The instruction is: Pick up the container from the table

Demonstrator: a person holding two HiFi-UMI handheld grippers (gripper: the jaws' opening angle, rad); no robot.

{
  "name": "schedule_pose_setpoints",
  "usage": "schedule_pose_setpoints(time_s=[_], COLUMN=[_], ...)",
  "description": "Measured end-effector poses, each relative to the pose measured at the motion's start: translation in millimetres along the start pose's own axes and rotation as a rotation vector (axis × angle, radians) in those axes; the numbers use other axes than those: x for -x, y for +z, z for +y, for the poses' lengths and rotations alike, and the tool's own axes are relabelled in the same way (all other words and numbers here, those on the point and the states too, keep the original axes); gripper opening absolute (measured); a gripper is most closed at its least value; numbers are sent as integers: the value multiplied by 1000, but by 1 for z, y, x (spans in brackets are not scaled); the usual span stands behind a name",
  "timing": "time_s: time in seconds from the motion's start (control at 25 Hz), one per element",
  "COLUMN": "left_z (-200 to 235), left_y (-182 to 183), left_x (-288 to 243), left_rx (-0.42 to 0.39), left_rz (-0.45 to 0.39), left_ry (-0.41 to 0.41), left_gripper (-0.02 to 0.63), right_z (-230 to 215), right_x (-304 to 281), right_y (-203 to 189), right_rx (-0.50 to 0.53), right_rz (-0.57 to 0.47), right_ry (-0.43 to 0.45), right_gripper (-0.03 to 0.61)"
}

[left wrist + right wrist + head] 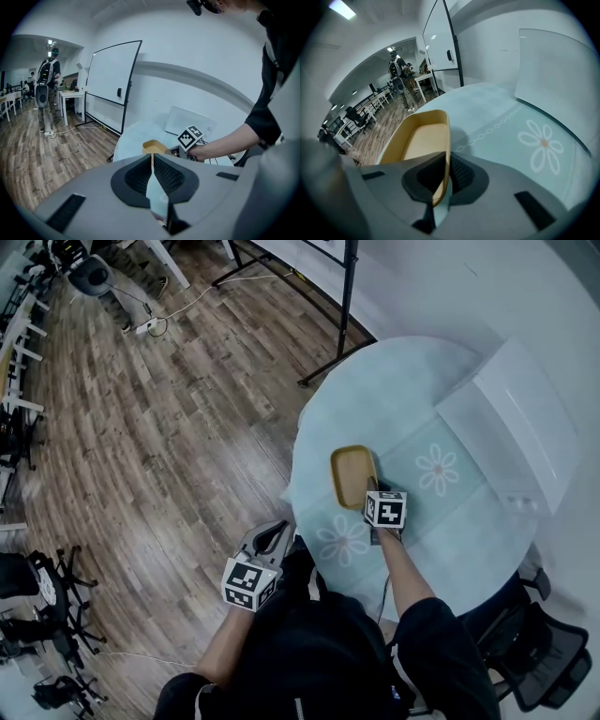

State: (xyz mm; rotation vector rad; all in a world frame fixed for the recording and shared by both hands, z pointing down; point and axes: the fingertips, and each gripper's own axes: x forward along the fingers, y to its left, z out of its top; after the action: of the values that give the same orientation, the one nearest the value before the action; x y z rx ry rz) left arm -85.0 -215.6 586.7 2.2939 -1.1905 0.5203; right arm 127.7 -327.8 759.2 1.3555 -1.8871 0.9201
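Note:
A shallow tan container (352, 474) with rounded corners is on the left part of the round pale-blue table (441, 381). My right gripper (372, 493) is at its near right rim. In the right gripper view the container (419, 136) has its right wall between the jaws, and the right gripper (446, 164) is shut on that wall. Whether the container is off the table I cannot tell. My left gripper (270, 538) hangs low beside the table's left edge, over the floor. In the left gripper view the left gripper (152, 164) is shut on nothing, and the container (153, 146) shows beyond it.
A white flat box (511, 418) lies at the table's back right. The cloth carries flower prints (437, 470). A whiteboard stand (342, 306) is on the wooden floor behind the table. An office chair (544, 652) stands at the near right. A person (49, 75) stands far off.

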Motion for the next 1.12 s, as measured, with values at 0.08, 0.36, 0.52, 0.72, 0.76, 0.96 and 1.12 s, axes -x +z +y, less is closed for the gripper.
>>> schedule_pose_setpoints(time_s=[0.08, 0.36, 0.52, 0.72, 0.76, 0.96, 1.12], left_z=[-2, -14, -24, -35, -38, -54, -66], left_y=[-1, -1, 1, 11, 13, 21, 24], left_x=[0, -1, -7, -16, -17, -28, -35], left_rx=[-1, -16, -31, -61, -67, -97, -125], left_rz=[-1, -10, -14, -36, -40, -46, -42], left_ry=[-6, -47, -81, -126, -135, -186, -211], left_gripper=[26, 26, 26, 26, 26, 26, 26], right_z=[0, 1, 4, 11, 12, 16, 17], right_x=[5, 32, 58, 96, 103, 139, 159], right_y=[1, -5, -7, -8, -9, -15, -29], right_rx=[-1, -25, -52, -75, -77, -89, -85], right_rz=[-7, -22, -43, -88, -96, -144, -153], right_ry=[0, -7, 2, 8, 7, 16, 17], right_gripper=[28, 28, 27, 28, 26, 27, 26])
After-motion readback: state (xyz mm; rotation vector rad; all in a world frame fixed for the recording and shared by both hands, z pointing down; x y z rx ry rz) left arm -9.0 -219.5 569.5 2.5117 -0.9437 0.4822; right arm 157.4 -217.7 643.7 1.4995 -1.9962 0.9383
